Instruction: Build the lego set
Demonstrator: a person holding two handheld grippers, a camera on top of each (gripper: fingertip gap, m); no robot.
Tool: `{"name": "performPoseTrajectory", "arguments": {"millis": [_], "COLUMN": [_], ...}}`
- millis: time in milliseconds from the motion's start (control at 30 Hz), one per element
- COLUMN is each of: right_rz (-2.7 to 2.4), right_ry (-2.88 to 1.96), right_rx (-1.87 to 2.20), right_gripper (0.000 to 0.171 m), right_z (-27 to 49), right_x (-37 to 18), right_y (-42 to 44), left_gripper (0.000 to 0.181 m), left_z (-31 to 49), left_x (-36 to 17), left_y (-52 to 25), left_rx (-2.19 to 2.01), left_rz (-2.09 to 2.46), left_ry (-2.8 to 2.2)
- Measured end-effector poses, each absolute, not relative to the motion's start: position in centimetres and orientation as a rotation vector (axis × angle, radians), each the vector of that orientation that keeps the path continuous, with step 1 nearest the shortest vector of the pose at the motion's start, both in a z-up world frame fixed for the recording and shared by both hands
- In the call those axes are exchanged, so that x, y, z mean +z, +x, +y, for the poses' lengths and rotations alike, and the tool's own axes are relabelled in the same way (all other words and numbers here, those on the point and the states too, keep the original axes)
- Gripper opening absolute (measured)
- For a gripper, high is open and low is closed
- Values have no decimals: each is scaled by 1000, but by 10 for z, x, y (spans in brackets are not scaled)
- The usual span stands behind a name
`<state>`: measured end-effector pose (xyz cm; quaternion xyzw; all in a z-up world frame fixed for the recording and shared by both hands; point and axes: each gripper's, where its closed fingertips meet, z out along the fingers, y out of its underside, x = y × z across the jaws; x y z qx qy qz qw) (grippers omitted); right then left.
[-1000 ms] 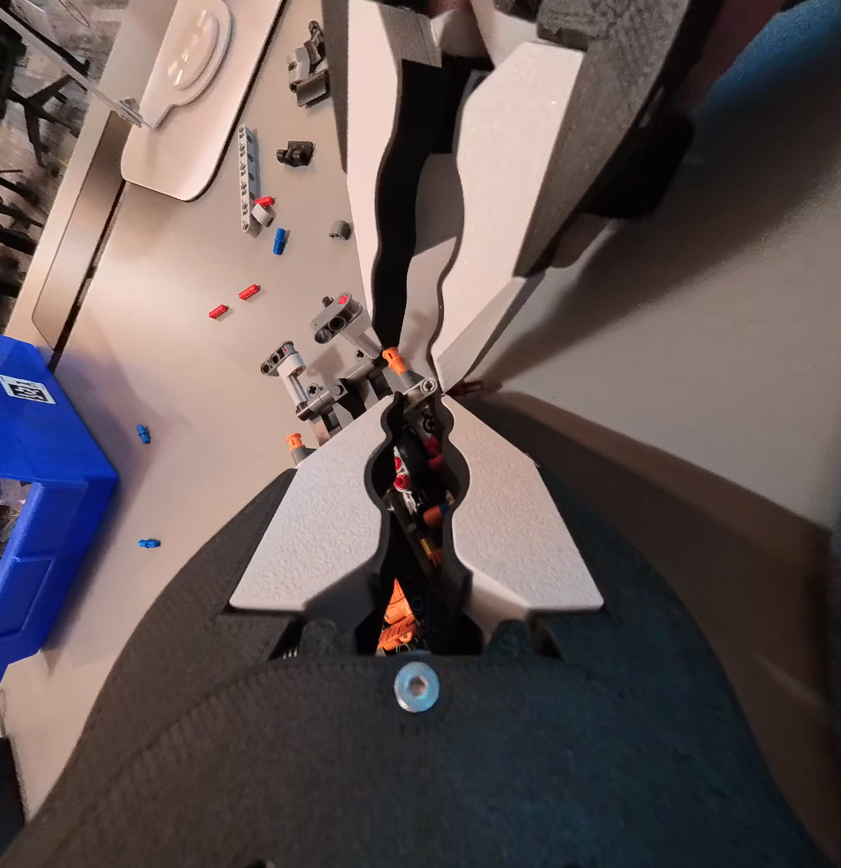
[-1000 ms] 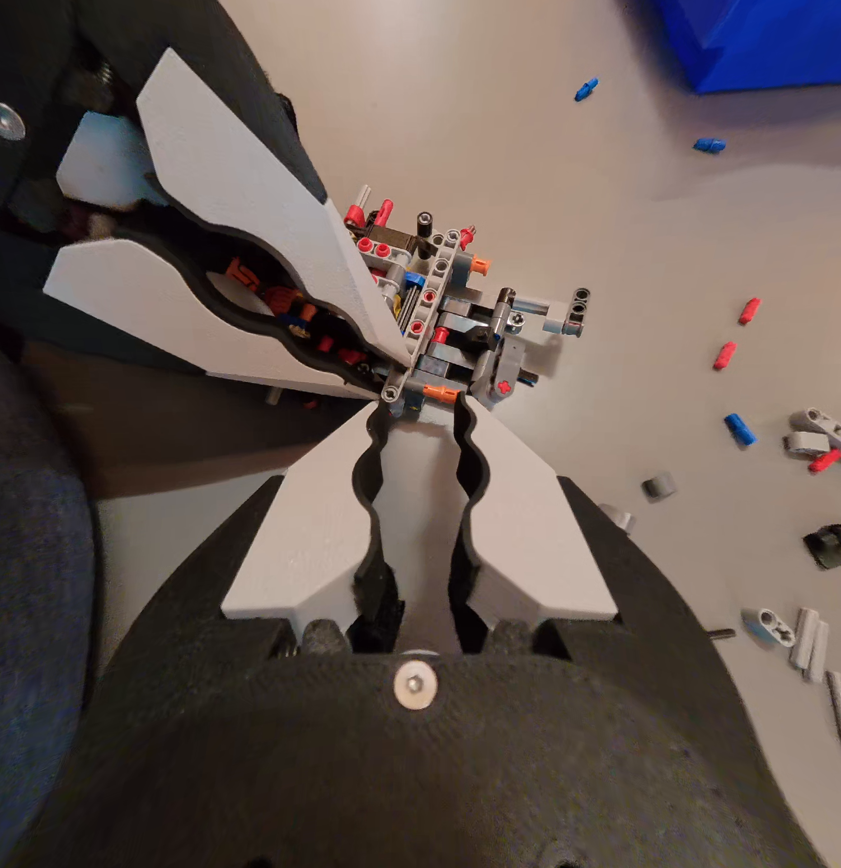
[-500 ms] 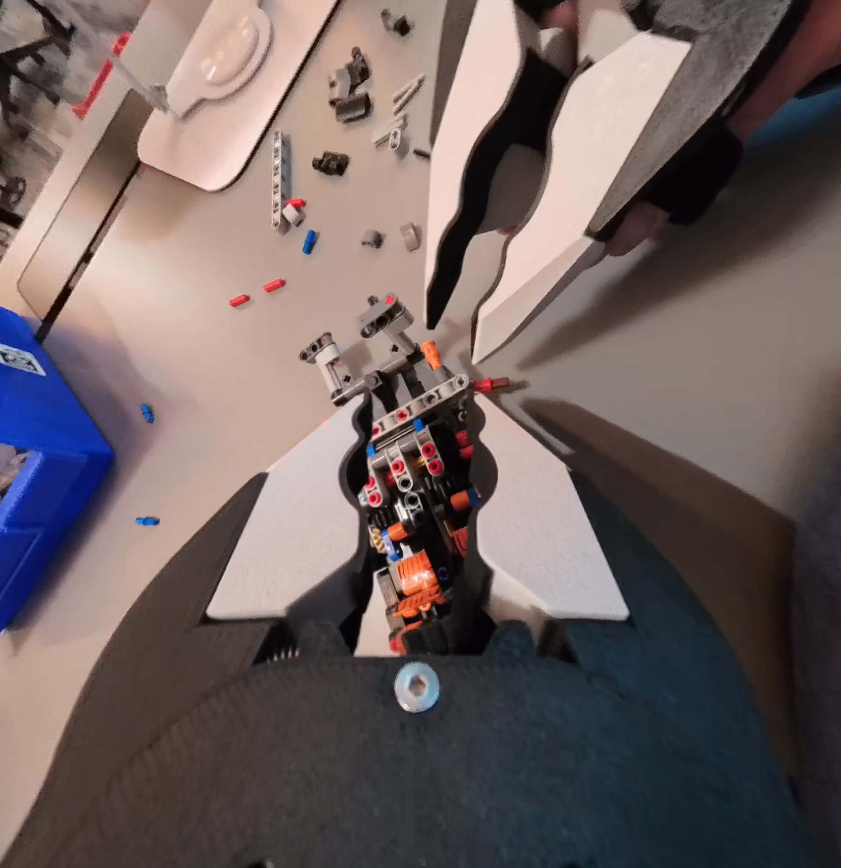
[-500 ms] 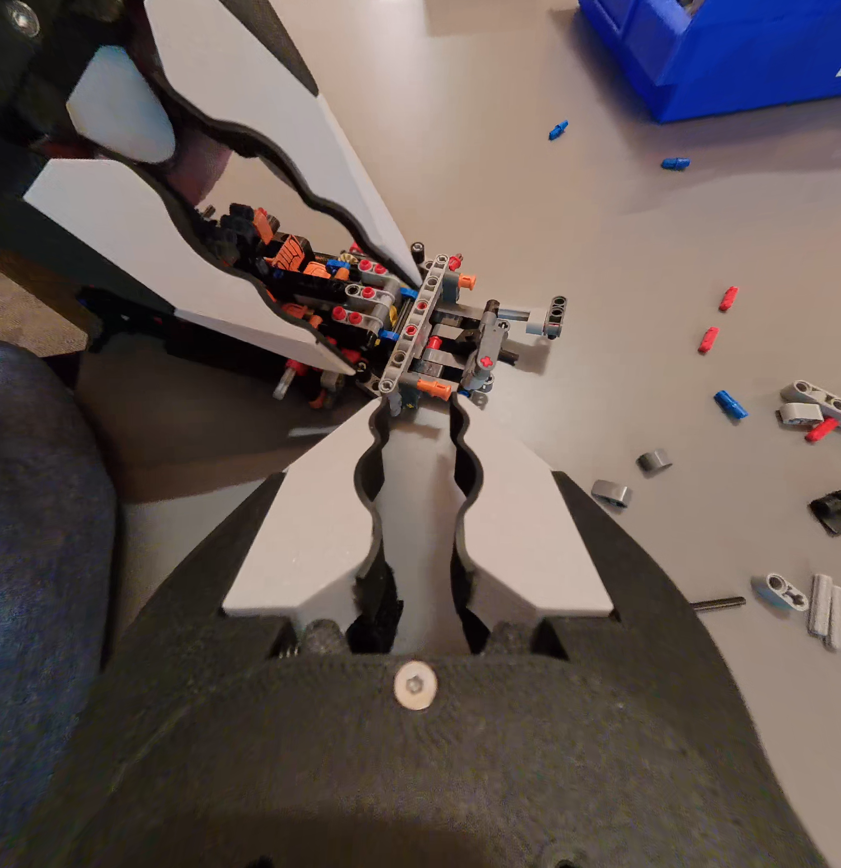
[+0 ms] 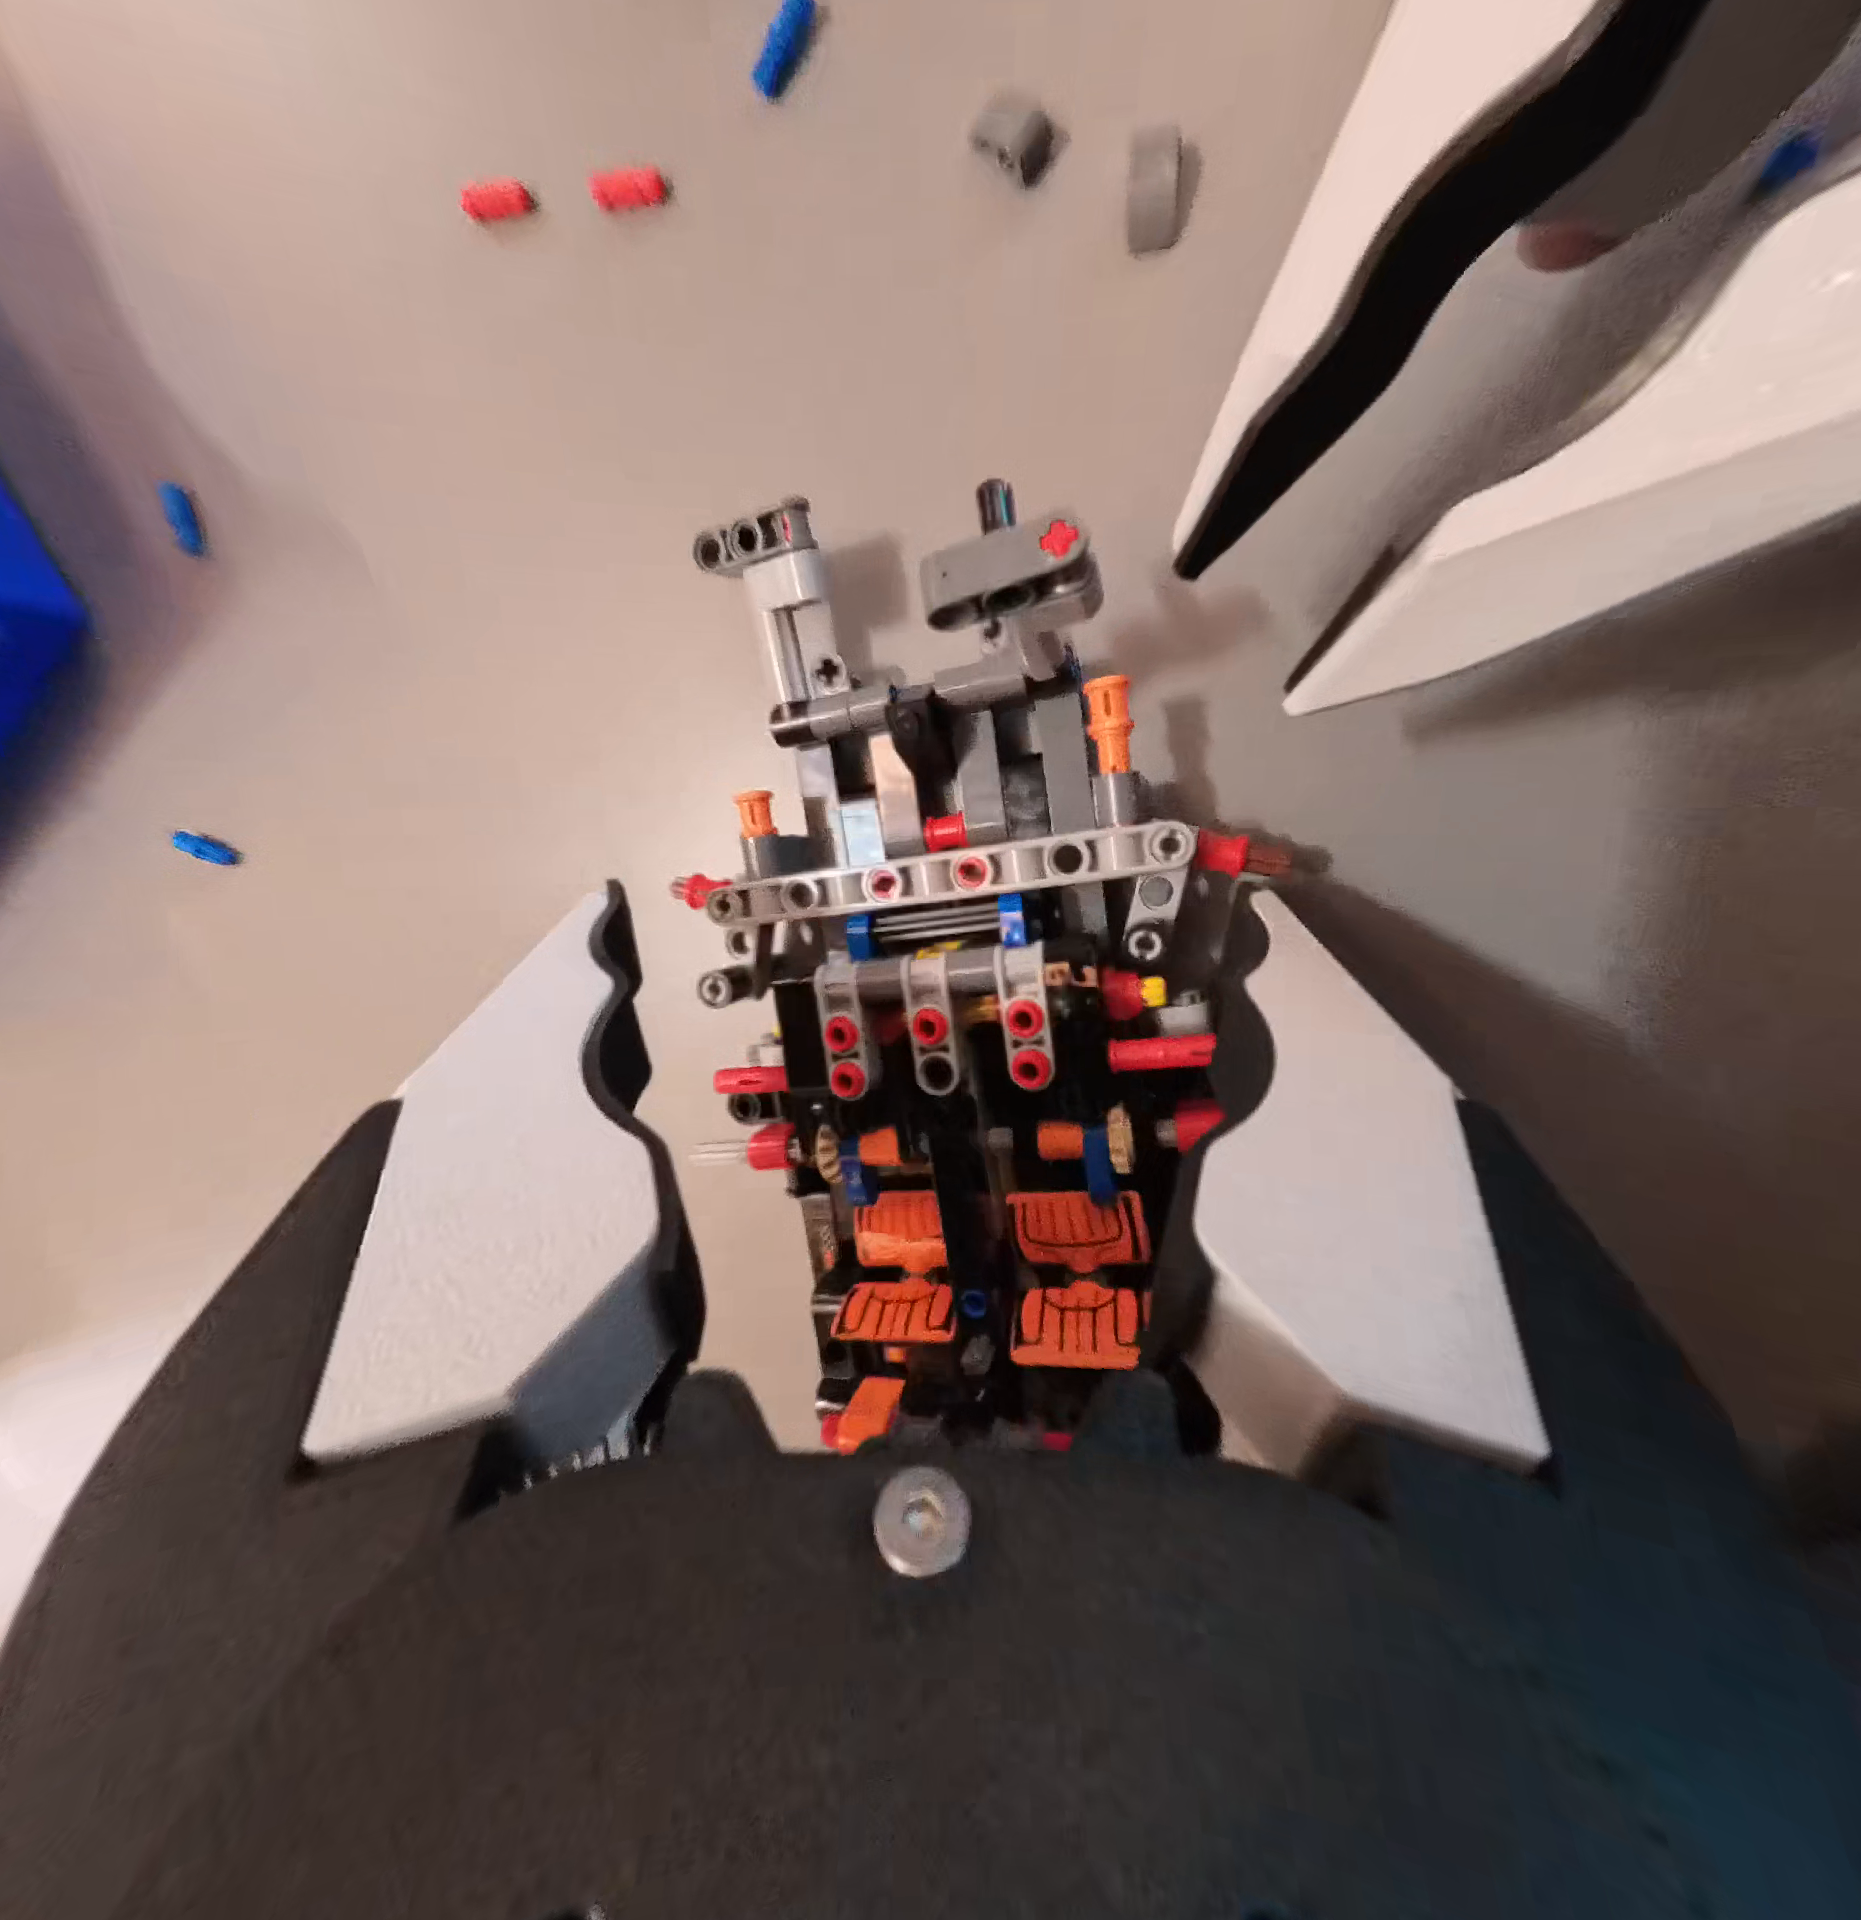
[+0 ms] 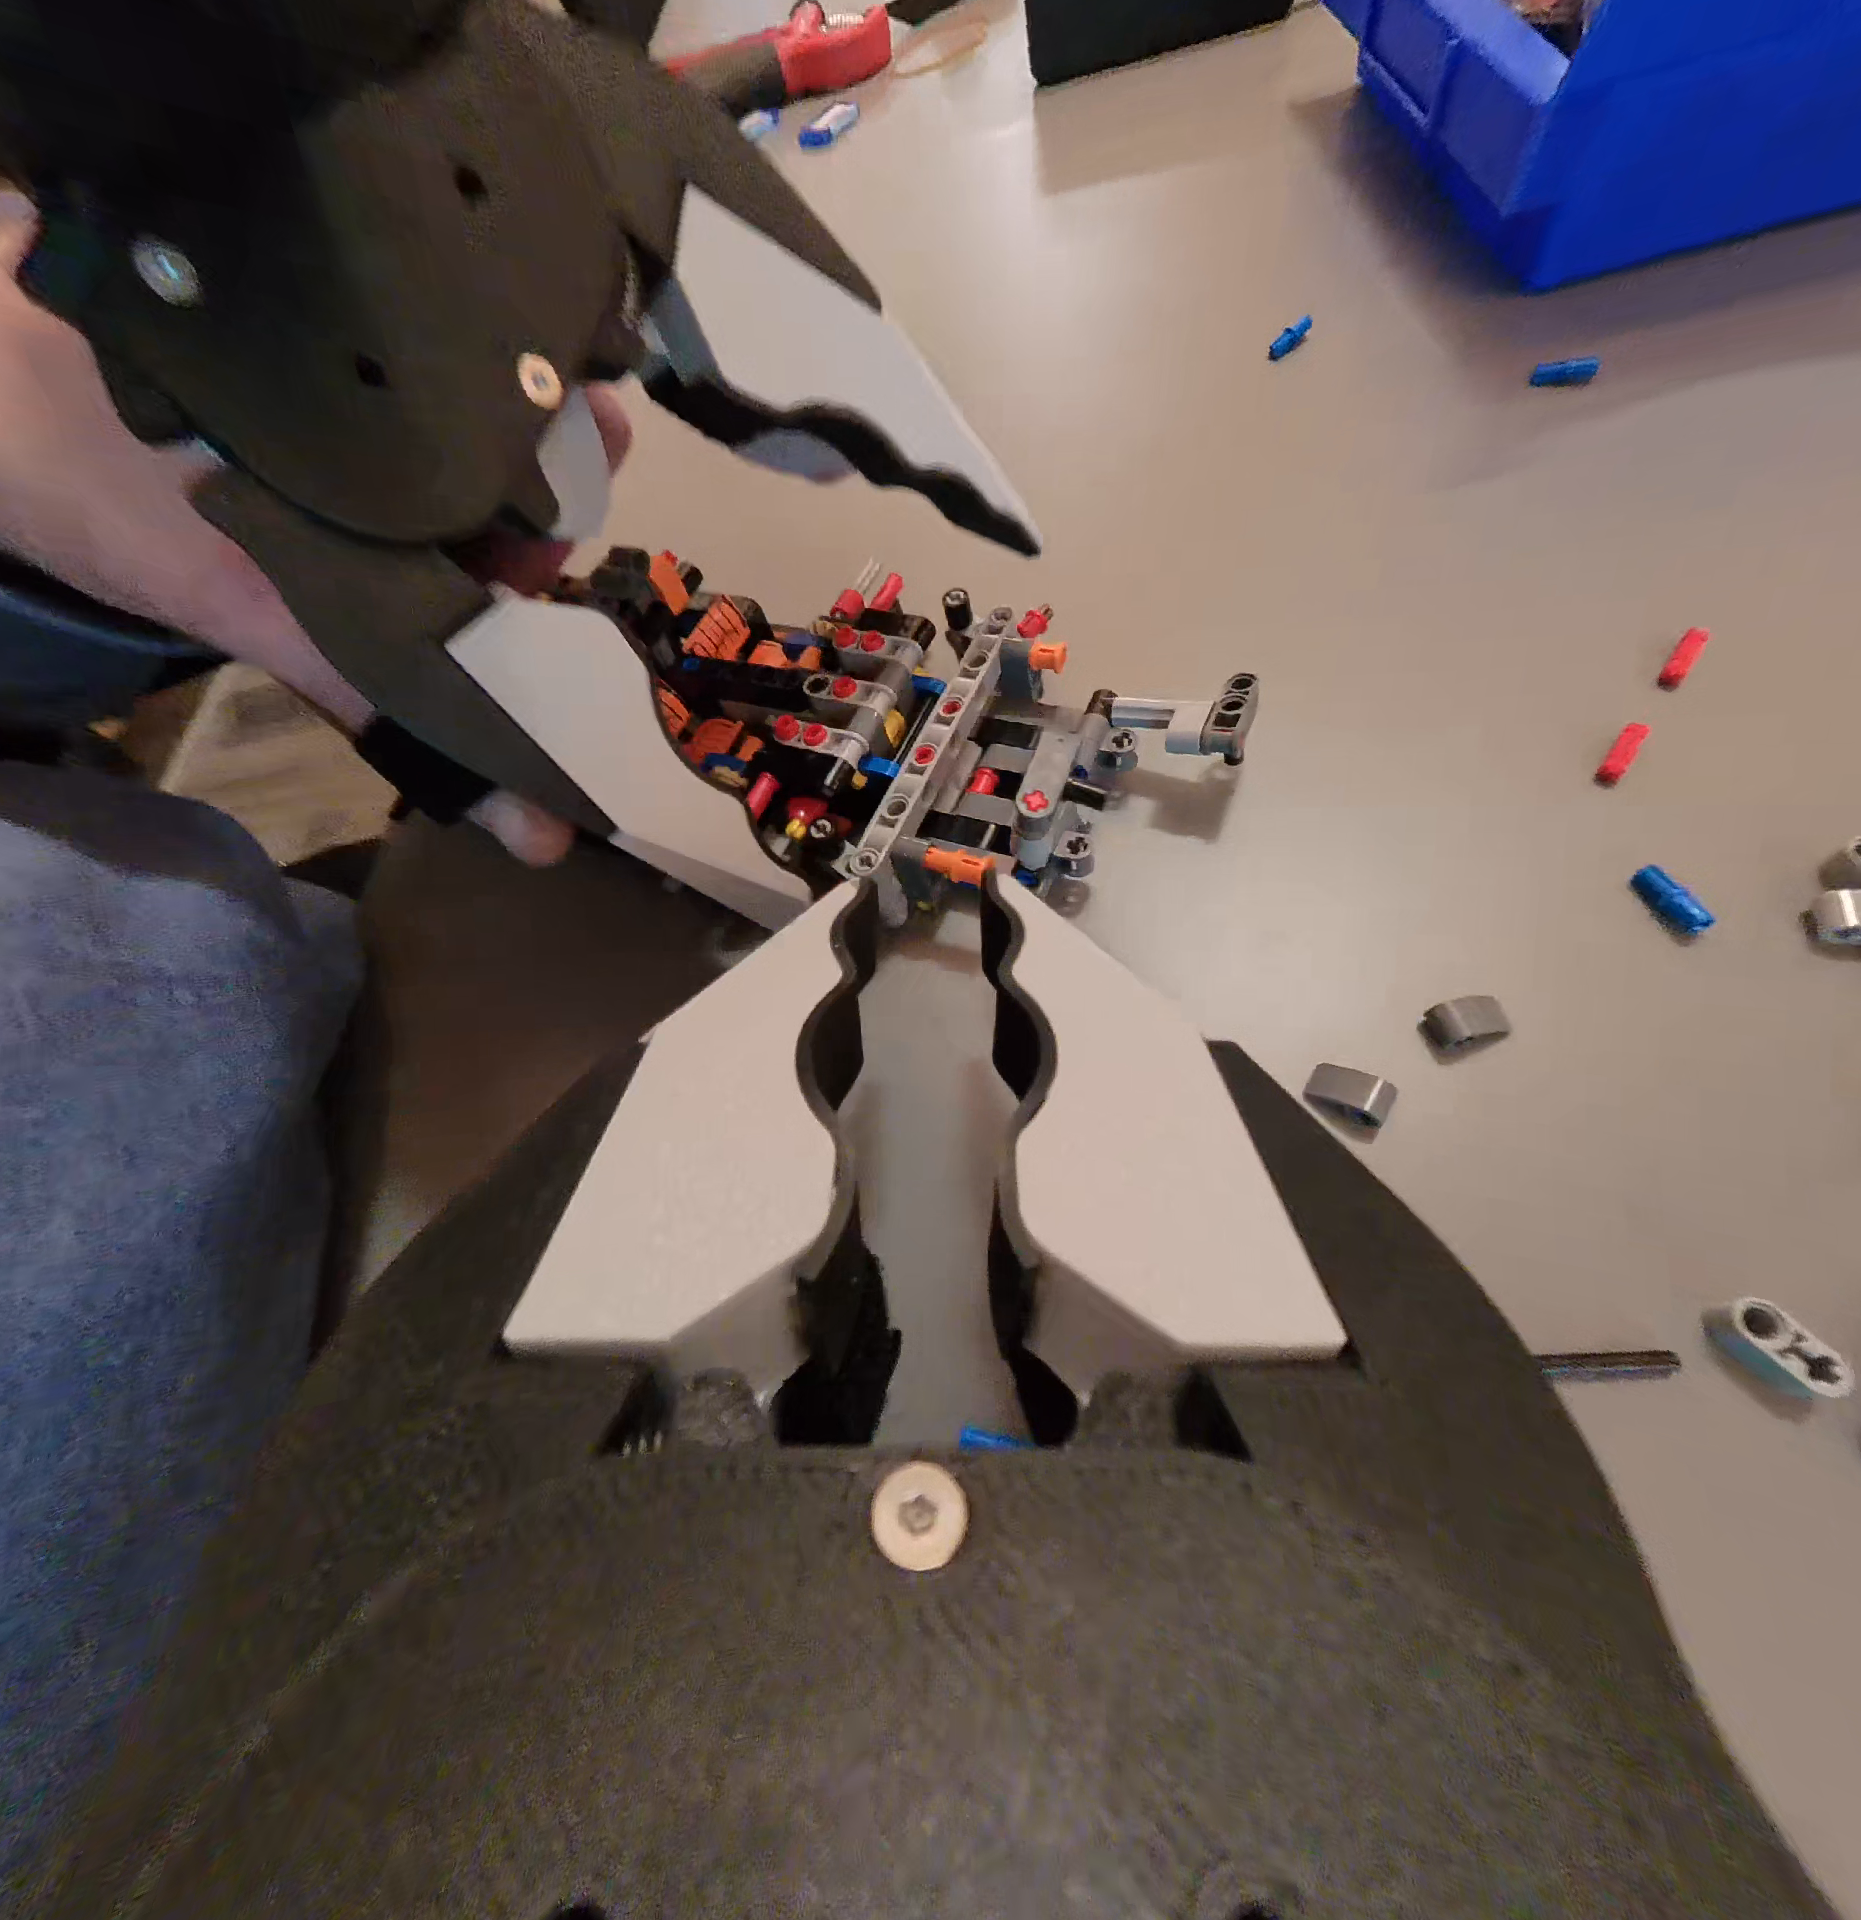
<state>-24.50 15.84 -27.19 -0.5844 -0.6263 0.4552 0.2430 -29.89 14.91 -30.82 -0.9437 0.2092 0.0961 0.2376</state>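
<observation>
A partly built lego model point(image 5: 967, 1039) of black, grey, red and orange parts lies on the beige table point(image 5: 438, 520). My left gripper point(image 5: 934, 914) is wide open around it, with the model between the two fingers and close to the right one. In the right wrist view the model point(image 6: 905, 727) lies just past my right gripper point(image 6: 921, 899), which is open and empty, its tips next to an orange pin on the model's side. The left gripper's fingers point(image 6: 853, 416) spread over the model there. The right gripper point(image 5: 1238, 634) also shows in the left wrist view.
A blue bin point(image 6: 1632, 156) stands at the far right of the table. Loose red pins point(image 6: 1679, 657), blue pins point(image 6: 1669, 899), grey connectors point(image 6: 1347, 1096) and a black axle point(image 6: 1612, 1361) lie to the right. A person's hand point(image 6: 126, 468) holds the left gripper. The gap from one gripper's tips to the other's is roughly 7 cm. The black axle point(image 6: 1612, 1361) is about 12 cm from my right fingertips.
My left gripper has opened wide and let go of the model, which now lies on the table. My right gripper has drawn back a little from the model.
</observation>
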Motion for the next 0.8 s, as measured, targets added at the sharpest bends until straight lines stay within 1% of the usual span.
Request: {"name": "performPoseTrajectory", "arguments": {"millis": [133, 200, 267, 300, 500, 633, 767, 800], "right_rz": [-1673, -1664, -1654, -1669, -1702, -1762, -1785, -1786], "right_ry": [-1669, -1695, -1699, -1706, -1709, -1706, -1700, -1697], "right_rx": [1270, 1308, 1326, 1321, 1313, 1291, 1269, 1277], "right_gripper": [12, 12, 10, 8, 10, 6, 7, 7], "right_z": [166, 167, 167, 167, 162, 160, 159, 159], "right_x": [-279, -280, -279, -281, -284, -290, -292, -291], "right_y": [-245, -246, -248, -249, -256, -261, -265, -265], "left_gripper": [98, 97, 91, 91, 90, 90, 86, 82], "left_z": [152, 154, 155, 155, 152, 153, 153, 152], "left_x": [-313, -314, -314, -314, -313, -312, -312, -312], "left_y": [-293, -293, -292, -292, -298, -296, -296, -298], "left_rx": [175, 151, 139, 136, 163, 128, 136, 149], "left_rz": [515, 490, 491, 485, 490, 469, 499, 512], "left_ry": [-2615, -2628, -2627, -2627, -2629, -2628, -2619, -2615]}}
